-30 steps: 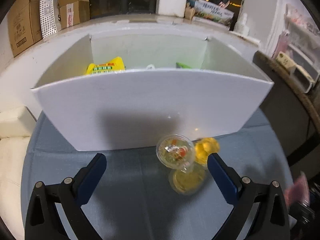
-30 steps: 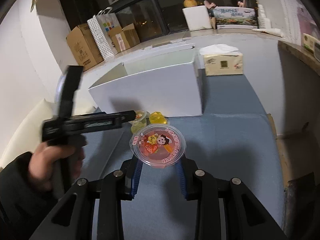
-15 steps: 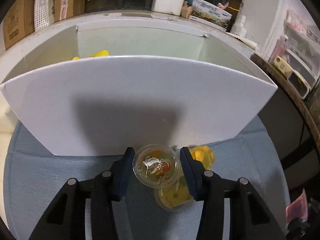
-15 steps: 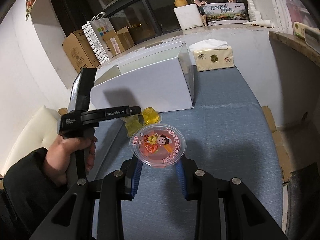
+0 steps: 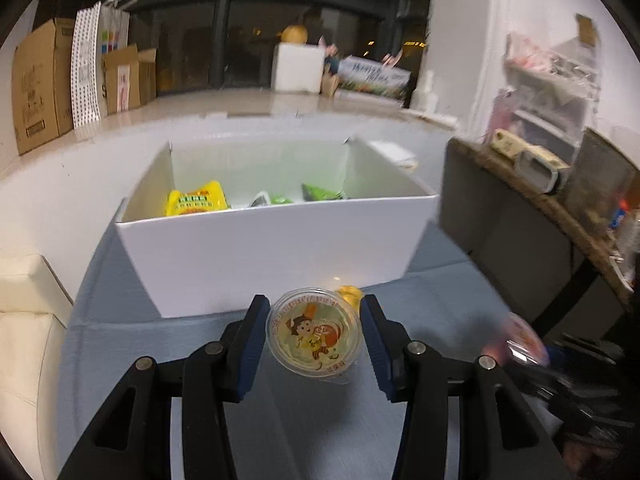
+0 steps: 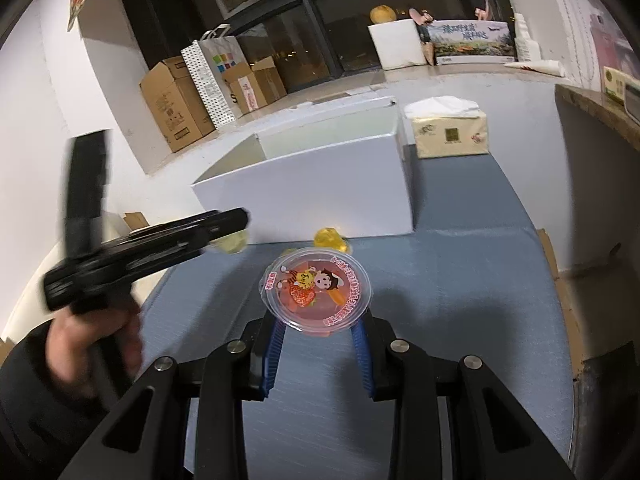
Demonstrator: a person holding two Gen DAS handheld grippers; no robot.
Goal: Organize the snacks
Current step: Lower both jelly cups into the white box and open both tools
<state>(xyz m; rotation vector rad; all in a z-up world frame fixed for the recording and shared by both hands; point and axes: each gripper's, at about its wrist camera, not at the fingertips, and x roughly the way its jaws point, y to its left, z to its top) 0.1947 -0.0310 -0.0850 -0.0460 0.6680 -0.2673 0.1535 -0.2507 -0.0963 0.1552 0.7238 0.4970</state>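
My left gripper (image 5: 314, 340) is shut on a yellow jelly cup (image 5: 314, 334) with a cartoon lid and holds it above the blue table, in front of the white box (image 5: 276, 248). The box holds a yellow packet (image 5: 196, 199) and green packets (image 5: 320, 192). One small yellow jelly (image 5: 349, 294) lies on the table behind the cup. My right gripper (image 6: 316, 320) is shut on a pink jelly cup (image 6: 316, 290) above the table. In the right wrist view the left gripper (image 6: 224, 222) appears blurred at left, the white box (image 6: 312, 192) beyond it, and a yellow jelly (image 6: 328, 238) by the box.
A tissue box (image 6: 450, 132) stands right of the white box. Cardboard boxes (image 6: 176, 104) and a paper bag (image 6: 214, 76) line the ledge behind. A dark cabinet (image 5: 512, 232) stands at the table's right edge. A cream cushion (image 5: 24, 320) sits at left.
My left gripper closed on the yellow jelly cup and lifted it up and back from the box. The right gripper kept holding the pink cup nearly still.
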